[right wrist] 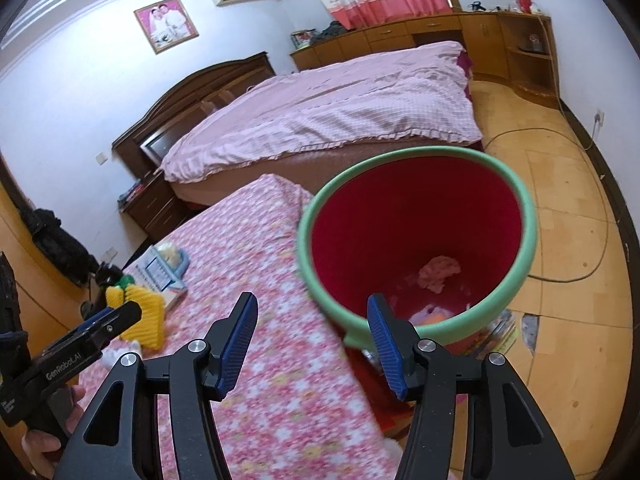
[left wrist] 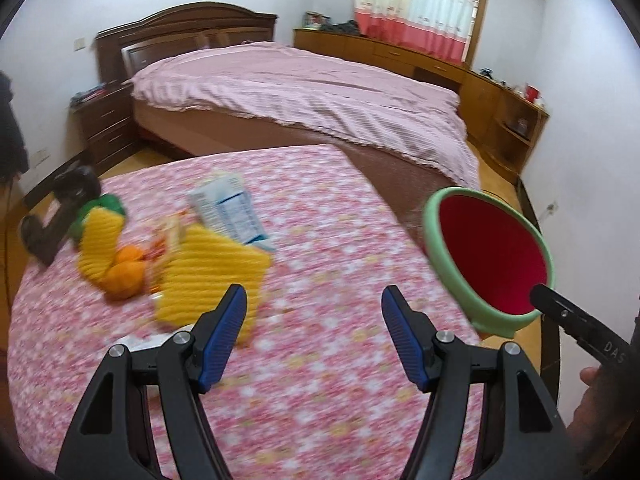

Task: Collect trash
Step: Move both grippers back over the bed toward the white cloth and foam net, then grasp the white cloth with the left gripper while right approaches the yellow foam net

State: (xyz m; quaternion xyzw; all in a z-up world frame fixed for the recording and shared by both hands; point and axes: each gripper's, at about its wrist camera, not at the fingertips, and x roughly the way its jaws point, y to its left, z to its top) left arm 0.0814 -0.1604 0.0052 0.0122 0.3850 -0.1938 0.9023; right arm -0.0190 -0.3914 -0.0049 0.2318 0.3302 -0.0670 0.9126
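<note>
A red bin with a green rim point(right wrist: 416, 240) stands off the right edge of the flowered table point(right wrist: 280, 360); crumpled pink trash point(right wrist: 438, 272) lies inside it. It also shows in the left wrist view point(left wrist: 492, 256). On the table lie orange peel point(left wrist: 126, 270), a crumpled wrapper point(left wrist: 168, 240), a blue-white carton point(left wrist: 230, 210) and a yellow knitted cloth point(left wrist: 200, 268). My left gripper point(left wrist: 314, 320) is open and empty above the table, right of the pile. My right gripper point(right wrist: 312, 334) is open and empty at the bin's near rim.
A bed with a pink cover point(left wrist: 304, 92) stands behind the table. A dark object point(left wrist: 60, 208) sits at the table's left edge. White paper point(left wrist: 140, 342) lies near my left gripper. Wooden cabinets point(left wrist: 500, 104) line the far wall. A cable point(right wrist: 580, 208) runs over the floor.
</note>
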